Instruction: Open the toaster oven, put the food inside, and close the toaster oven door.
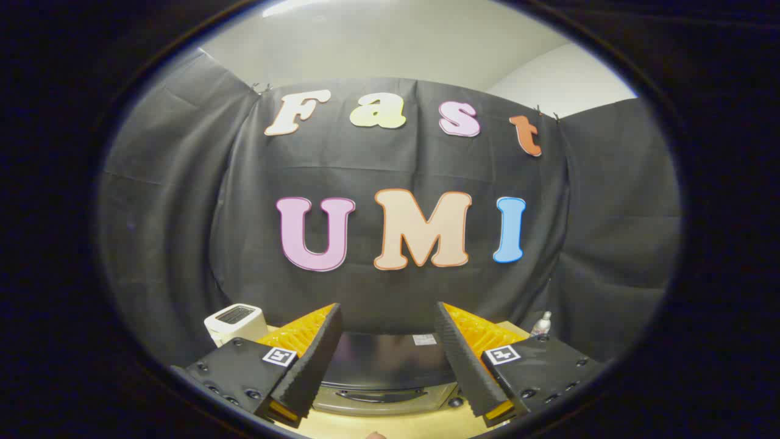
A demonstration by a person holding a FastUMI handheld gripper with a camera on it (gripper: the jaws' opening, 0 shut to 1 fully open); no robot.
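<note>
Tongs (387,353) wide apart, empty-handed.

The tool (387,360) hangs above the tabletop (390,424) with its fingers (317,360) spread wide and nothing between them, so the gap at 12 o'clock is free air down to the toaster oven (384,372). That oven, door shut with its handle (378,396) facing the tool, blocks the path straight ahead. At 10 o'clock stands a white toaster (234,323); at 2 o'clock a small bottle (541,324). The booth's cloth wall closes off everything beyond.
</note>
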